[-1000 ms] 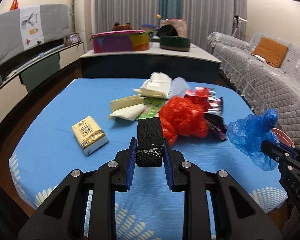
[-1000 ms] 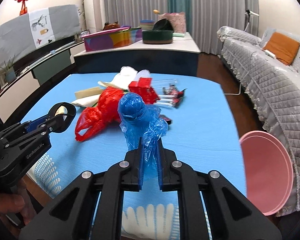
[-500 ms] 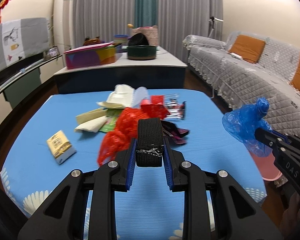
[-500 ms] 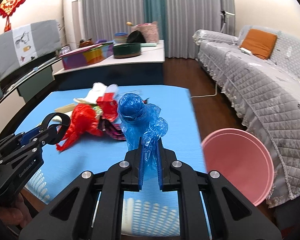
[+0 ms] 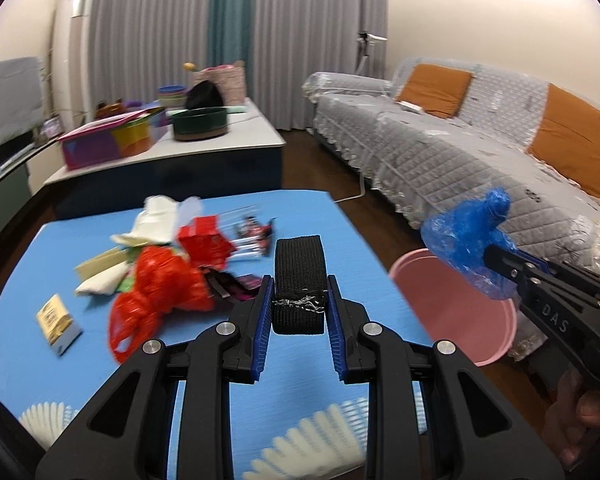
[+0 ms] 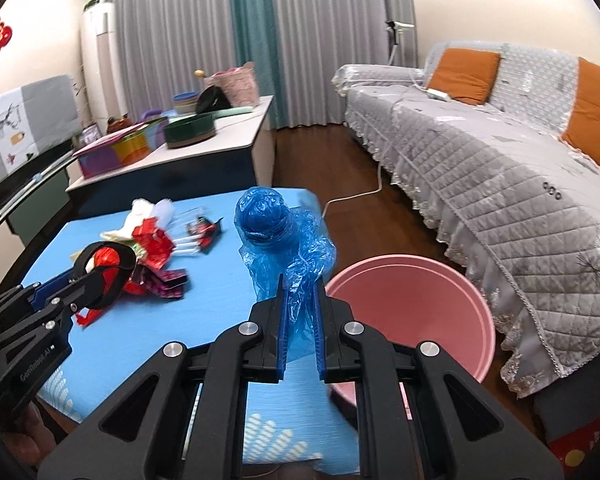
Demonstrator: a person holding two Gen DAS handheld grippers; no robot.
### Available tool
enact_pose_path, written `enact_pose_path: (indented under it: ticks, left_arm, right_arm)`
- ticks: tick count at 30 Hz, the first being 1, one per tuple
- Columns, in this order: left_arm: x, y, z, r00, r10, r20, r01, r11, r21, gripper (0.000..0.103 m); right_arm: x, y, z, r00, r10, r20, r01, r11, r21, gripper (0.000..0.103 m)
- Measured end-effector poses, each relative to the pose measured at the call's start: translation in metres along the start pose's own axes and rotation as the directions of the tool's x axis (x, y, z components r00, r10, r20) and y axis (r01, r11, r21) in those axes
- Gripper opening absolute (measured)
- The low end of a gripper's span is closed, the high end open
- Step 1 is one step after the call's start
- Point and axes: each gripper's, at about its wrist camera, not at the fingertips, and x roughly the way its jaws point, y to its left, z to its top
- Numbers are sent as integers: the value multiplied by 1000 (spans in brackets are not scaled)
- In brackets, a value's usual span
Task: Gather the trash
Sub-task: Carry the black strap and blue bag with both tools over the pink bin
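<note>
My left gripper is shut on a black webbing strap loop and holds it above the blue table. My right gripper is shut on a crumpled blue plastic bag, held in the air near the table's right edge, beside the pink bin. The bin also shows in the left wrist view, with the blue bag above it. On the table lie a red plastic bag, red wrappers, white paper and a yellow packet.
A grey quilted sofa with orange cushions runs along the right. A low white-topped cabinet with a colourful box and a dark bowl stands behind the table. A white cable lies on the wooden floor.
Both grippers have swung to the right with their loads. The pink bin has come further into view and now lies close under the blue bag.
</note>
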Motion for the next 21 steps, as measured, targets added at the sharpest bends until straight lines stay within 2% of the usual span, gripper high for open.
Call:
enact_pose_path:
  ticks: [10,21]
  left_arm:
    - [15,-51,15,997,-71,8,71,995,65,25]
    - [43,-85,37,992,-124,9,122,986,116,25]
  right_arm:
    - [-11,-48,13,996,-81,46,78,995,70,11]
    - [-6,-93,19,985,-165,38,159,978,132,11]
